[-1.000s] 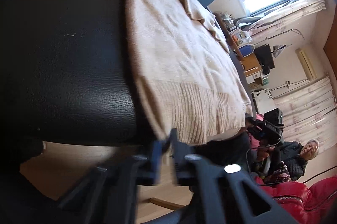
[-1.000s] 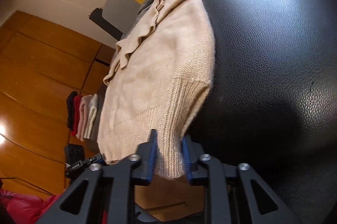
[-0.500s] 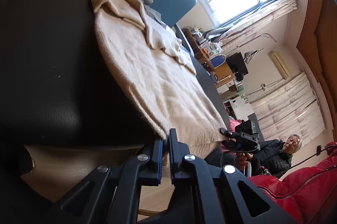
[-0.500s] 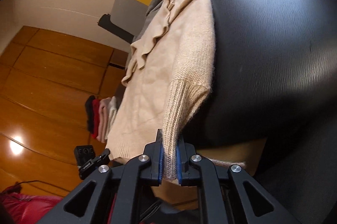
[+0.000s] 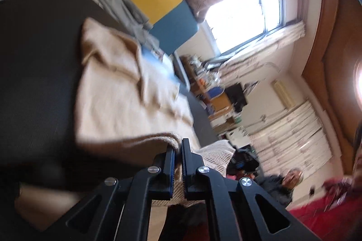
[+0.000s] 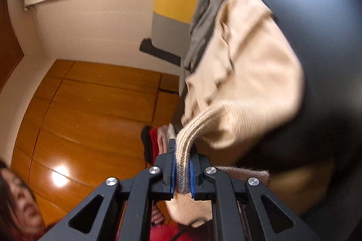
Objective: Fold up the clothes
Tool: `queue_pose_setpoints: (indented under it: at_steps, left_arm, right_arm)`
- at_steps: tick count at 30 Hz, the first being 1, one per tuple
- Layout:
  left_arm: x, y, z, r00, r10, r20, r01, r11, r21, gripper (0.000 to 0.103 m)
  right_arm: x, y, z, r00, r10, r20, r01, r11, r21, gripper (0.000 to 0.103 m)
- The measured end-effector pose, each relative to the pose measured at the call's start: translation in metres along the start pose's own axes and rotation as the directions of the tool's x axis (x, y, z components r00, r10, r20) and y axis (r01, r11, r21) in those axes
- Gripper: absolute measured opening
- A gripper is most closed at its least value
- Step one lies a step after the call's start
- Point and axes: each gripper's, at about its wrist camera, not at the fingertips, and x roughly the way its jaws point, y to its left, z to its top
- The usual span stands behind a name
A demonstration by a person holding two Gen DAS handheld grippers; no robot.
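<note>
Gripping the beige sweater (image 5: 126, 109) hem, both tongs (image 5: 177, 150) (image 6: 182, 159) clamp tight.

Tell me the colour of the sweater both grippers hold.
Beige sweater, clearest in the right wrist view.

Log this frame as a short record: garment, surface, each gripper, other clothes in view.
garment: beige knit sweater, near edge raised off the surface
surface: black table
left gripper: shut on the sweater's near edge
right gripper: shut on the ribbed hem
other clothes: grey garment beyond the sweater; small folded stack further off
image quality: motion blur in both views
</note>
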Motion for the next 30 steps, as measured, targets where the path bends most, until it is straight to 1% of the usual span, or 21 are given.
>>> queue_pose_setpoints:
  at_steps: [3, 5, 6, 7, 10, 13, 15, 16, 18, 21, 24, 25, 27, 28, 29, 30]
  left_arm:
    - [0.023, 0.013, 0.043, 0.999, -0.027, 0.041, 0.029, 0.998, -0.054, 0.003]
    - [0.039, 0.027, 0.070, 0.998, -0.025, 0.062, 0.030, 0.996, -0.084, 0.004]
    - [0.050, 0.036, 0.084, 0.998, -0.007, 0.064, 0.013, 0.995, -0.099, 0.004]
    - [0.060, 0.044, 0.096, 0.998, 0.013, 0.064, -0.005, 0.994, -0.111, 0.004]
    - [0.094, 0.077, 0.119, 0.994, 0.100, 0.039, -0.092, 0.981, -0.169, 0.004]
    - [0.122, 0.106, 0.126, 0.990, 0.143, 0.005, -0.138, 0.962, -0.234, 0.004]
    - [0.131, 0.112, 0.126, 0.991, 0.137, 0.000, -0.133, 0.960, -0.245, 0.004]
    - [0.132, 0.112, 0.126, 0.992, 0.122, 0.001, -0.118, 0.961, -0.249, 0.004]
    - [0.133, 0.113, 0.126, 0.996, 0.092, 0.003, -0.088, 0.961, -0.263, 0.004]
    - [0.127, 0.114, 0.134, 0.998, 0.053, 0.034, -0.041, 0.955, -0.292, 0.004]
    - [0.128, 0.117, 0.149, 0.996, 0.034, 0.080, -0.006, 0.947, -0.320, 0.004]
    - [0.130, 0.119, 0.154, 0.995, 0.038, 0.087, -0.008, 0.945, -0.326, 0.004]
    - [0.138, 0.125, 0.159, 0.995, 0.076, 0.063, -0.052, 0.944, -0.326, 0.004]
    - [0.145, 0.130, 0.160, 0.994, 0.105, 0.034, -0.088, 0.940, -0.329, 0.004]
    - [0.152, 0.136, 0.161, 0.992, 0.127, 0.005, -0.118, 0.933, -0.341, 0.005]
    - [0.156, 0.143, 0.158, 0.992, 0.125, -0.016, -0.122, 0.921, -0.370, 0.006]
  right_arm:
    - [0.018, 0.006, 0.042, 0.999, 0.002, 0.039, -0.003, 1.000, 0.005, 0.010]
    - [0.031, 0.003, 0.069, 0.998, -0.002, 0.064, 0.000, 1.000, 0.030, 0.010]
    - [0.039, 0.000, 0.082, 0.997, -0.010, 0.077, 0.006, 0.999, 0.046, 0.010]
    - [0.047, -0.006, 0.095, 0.996, -0.035, 0.087, 0.030, 0.998, 0.061, 0.010]
    - [0.072, -0.030, 0.129, 0.987, -0.118, 0.113, 0.105, 0.987, 0.119, 0.010]
    - [0.089, -0.074, 0.148, 0.974, -0.195, 0.112, 0.165, 0.959, 0.230, 0.010]
    - [0.095, -0.085, 0.152, 0.972, -0.209, 0.104, 0.177, 0.950, 0.259, 0.010]
    - [0.098, -0.091, 0.155, 0.971, -0.216, 0.099, 0.182, 0.945, 0.272, 0.010]
    - [0.099, -0.088, 0.156, 0.973, -0.213, 0.093, 0.183, 0.948, 0.262, 0.011]
    - [0.098, -0.083, 0.160, 0.977, -0.200, 0.071, 0.174, 0.946, 0.274, 0.012]
    - [0.098, -0.071, 0.175, 0.977, -0.186, 0.103, 0.154, 0.955, 0.255, 0.012]
    - [0.102, -0.067, 0.180, 0.976, -0.177, 0.124, 0.143, 0.959, 0.243, 0.012]
    - [0.112, -0.062, 0.190, 0.972, -0.172, 0.157, 0.135, 0.965, 0.224, 0.012]
    - [0.120, -0.066, 0.193, 0.967, -0.208, 0.150, 0.170, 0.959, 0.228, 0.015]
    - [0.128, -0.070, 0.196, 0.959, -0.246, 0.141, 0.209, 0.950, 0.234, 0.022]
    - [0.131, -0.078, 0.198, 0.955, -0.270, 0.119, 0.235, 0.940, 0.248, 0.027]
